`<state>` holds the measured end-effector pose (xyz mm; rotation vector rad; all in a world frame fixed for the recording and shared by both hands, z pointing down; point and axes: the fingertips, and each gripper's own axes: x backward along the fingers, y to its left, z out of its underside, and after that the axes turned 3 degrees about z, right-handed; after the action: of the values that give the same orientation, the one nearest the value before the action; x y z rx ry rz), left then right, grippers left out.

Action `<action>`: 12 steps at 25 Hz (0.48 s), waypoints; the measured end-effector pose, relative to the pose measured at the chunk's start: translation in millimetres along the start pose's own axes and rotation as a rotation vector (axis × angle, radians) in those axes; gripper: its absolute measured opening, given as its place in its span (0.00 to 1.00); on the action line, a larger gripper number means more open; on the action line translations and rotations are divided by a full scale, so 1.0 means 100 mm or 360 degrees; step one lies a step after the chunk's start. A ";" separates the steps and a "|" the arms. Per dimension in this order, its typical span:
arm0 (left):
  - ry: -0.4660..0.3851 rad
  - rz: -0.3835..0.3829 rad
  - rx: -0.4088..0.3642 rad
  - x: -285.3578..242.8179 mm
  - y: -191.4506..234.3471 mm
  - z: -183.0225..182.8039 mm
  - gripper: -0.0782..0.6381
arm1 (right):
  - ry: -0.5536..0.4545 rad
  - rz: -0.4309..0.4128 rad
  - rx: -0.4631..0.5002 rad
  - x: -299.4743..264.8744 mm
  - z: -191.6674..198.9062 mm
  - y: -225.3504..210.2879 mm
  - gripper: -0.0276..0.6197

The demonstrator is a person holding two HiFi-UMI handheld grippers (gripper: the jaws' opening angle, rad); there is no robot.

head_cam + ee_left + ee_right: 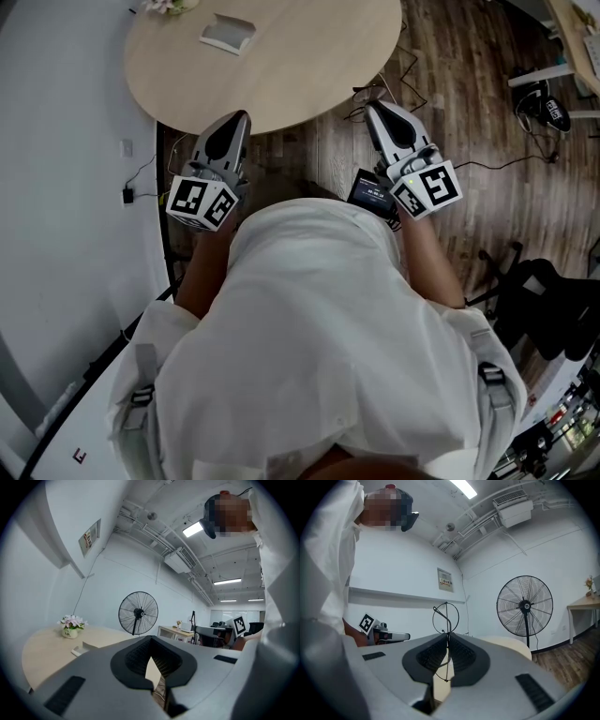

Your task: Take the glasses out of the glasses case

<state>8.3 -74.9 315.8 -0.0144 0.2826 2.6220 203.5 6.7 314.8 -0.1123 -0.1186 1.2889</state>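
Observation:
A thin wire pair of glasses [447, 620] stands up between the jaws of my right gripper [446, 637], one round rim showing above the tips. That right gripper [372, 105] is shut on the glasses and hangs over the wooden floor just off the table's near edge. The pale glasses case [228, 34] lies on the round beige table [309, 56], far from both grippers; it also shows as a white shape, the case [86, 647], in the left gripper view. My left gripper [242, 117] hovers at the table's near edge, shut and empty, its tips [150, 639] together.
A small pot of flowers [71, 623] sits at the table's far side. A standing fan [524, 605] is beyond the table. Cables [487, 167] trail over the floor, and a dark chair base [534, 281] is at the right. A white wall [56, 141] runs along the left.

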 end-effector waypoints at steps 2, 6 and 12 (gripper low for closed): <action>0.0011 -0.0004 0.0013 -0.01 0.06 0.05 0.13 | 0.0005 0.0010 -0.0013 -0.01 0.05 -0.02 0.09; 0.0006 0.0020 0.0035 -0.02 0.16 0.10 0.13 | 0.0014 0.0019 -0.0034 -0.10 0.14 -0.03 0.09; 0.0018 0.0020 0.0051 0.01 0.04 0.12 0.13 | -0.0010 0.0039 -0.0056 0.04 0.08 -0.03 0.09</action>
<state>5.6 -75.3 328.2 -0.0164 0.3294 2.6304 206.5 9.3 323.4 -0.1401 -0.1458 1.3122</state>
